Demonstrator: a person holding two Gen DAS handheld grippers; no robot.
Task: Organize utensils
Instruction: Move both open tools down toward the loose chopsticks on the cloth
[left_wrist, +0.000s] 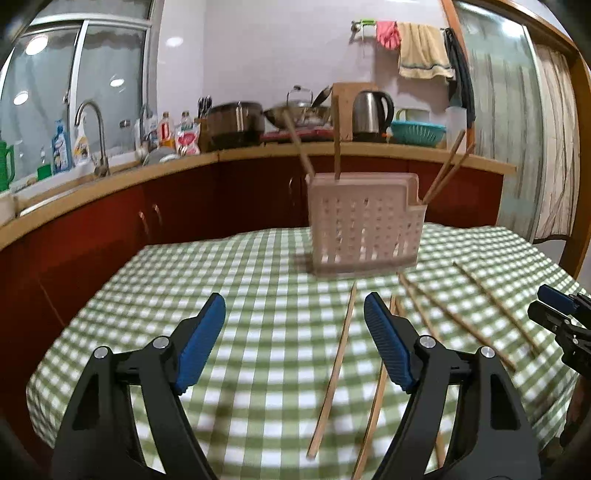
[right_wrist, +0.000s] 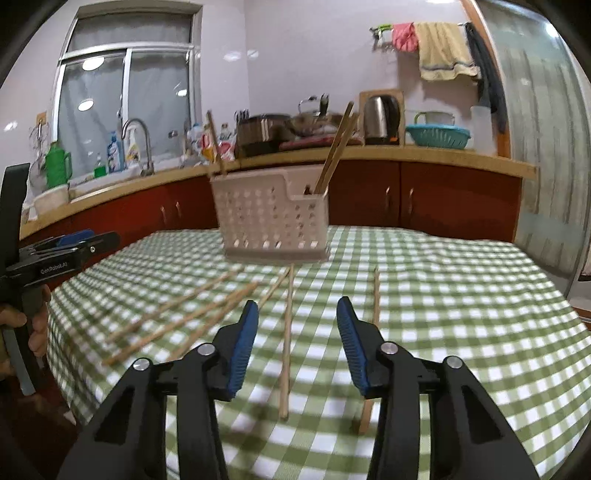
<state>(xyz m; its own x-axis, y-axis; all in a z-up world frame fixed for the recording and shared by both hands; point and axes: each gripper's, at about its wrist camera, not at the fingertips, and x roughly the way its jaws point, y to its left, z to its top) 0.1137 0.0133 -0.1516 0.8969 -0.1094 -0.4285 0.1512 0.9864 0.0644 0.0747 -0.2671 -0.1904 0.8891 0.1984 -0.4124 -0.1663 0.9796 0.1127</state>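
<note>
A table (left_wrist: 229, 280) covered in a green-and-white checked cloth carries a pale perforated utensil basket (left_wrist: 364, 225) standing upright near its far edge, toward the kitchen counter (left_wrist: 258, 155). Four chopsticks stand in the basket: two lean together out of its lower right-hand compartment (left_wrist: 445, 171), and two more rise from the taller part at its left (left_wrist: 301, 146). Loose chopsticks lie flat on the cloth between the basket and the near edge. From the left wrist view, one chopstick (left_wrist: 334, 373) runs from just in front of the basket toward the near edge, another (left_wrist: 375, 410) lies just beside it and passes behind the right finger, and further ones (left_wrist: 458, 321) fan out toward the right edge. The left gripper (left_wrist: 295, 339) hovers over the cloth with its blue-padded jaws wide apart and nothing between them. The right gripper (right_wrist: 297, 332) hangs over the near part of the table, jaws moderately apart and gripping nothing; a single chopstick (right_wrist: 286, 347) lies on the cloth in the gap below them, and another (right_wrist: 376, 291) lies just beyond the right finger. A hand (right_wrist: 33, 328) holds the left gripper's handle at the table's left edge.
</note>
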